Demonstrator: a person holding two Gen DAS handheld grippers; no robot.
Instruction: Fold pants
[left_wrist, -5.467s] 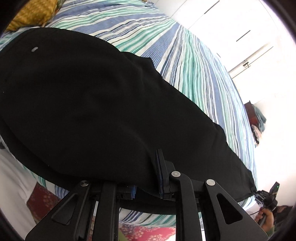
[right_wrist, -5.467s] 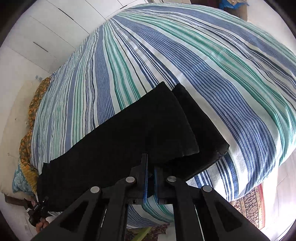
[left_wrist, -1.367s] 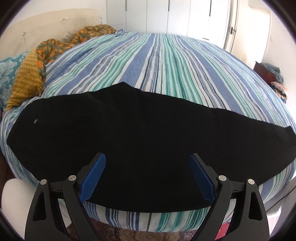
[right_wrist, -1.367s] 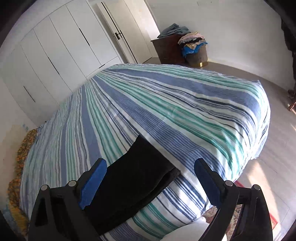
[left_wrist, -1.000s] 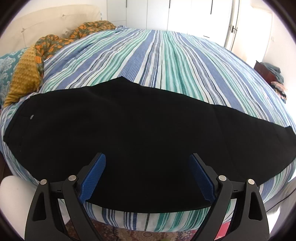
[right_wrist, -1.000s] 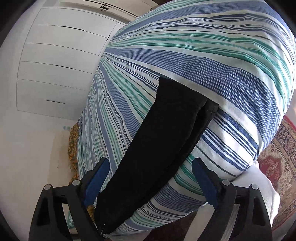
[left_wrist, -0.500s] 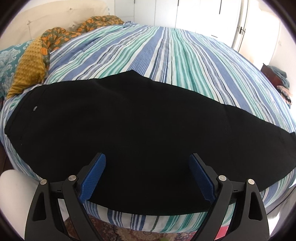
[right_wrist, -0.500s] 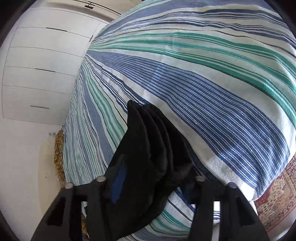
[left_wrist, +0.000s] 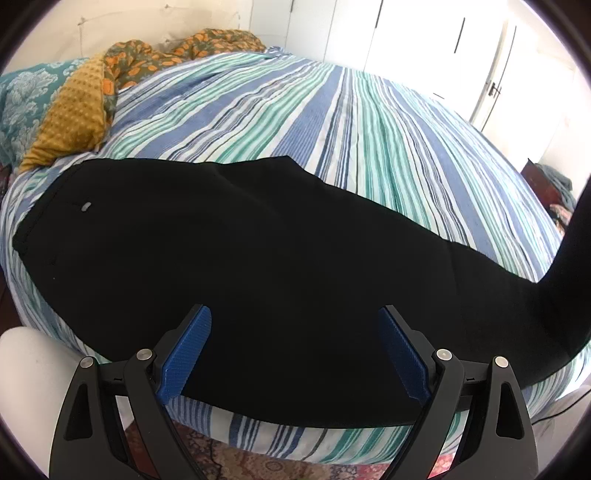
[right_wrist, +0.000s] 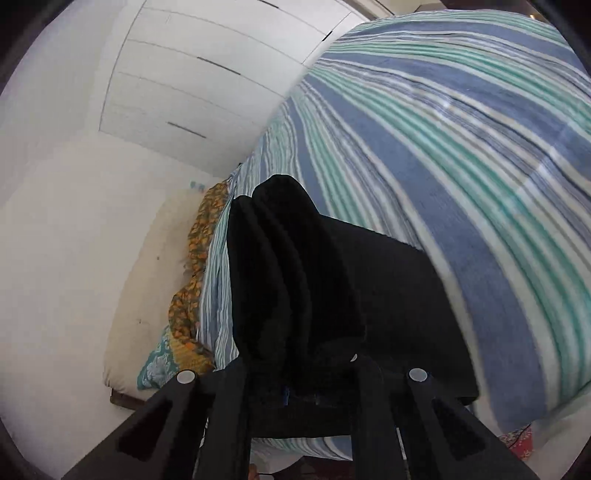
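- Pants (left_wrist: 280, 258): black, already doubled leg on leg, lying along the near edge of the bed (left_wrist: 369, 122); waist with its button at my 9 o'clock, legs running to 3 o'clock.
- Right gripper (right_wrist: 306, 391): clamped on the bunched leg ends, which I judge are raised clear of the bed for carrying toward the waist.
- Left gripper (left_wrist: 295, 350): jaws wide apart, empty, hanging over the pants' near edge at 6 o'clock; free to pin the fold line.
- Edges: near hem overhangs the bed edge slightly; a slip risk, I judge.
- Room: striped cover bare from 10 to 2 o'clock; pillows (left_wrist: 70, 114) well apart at 10.
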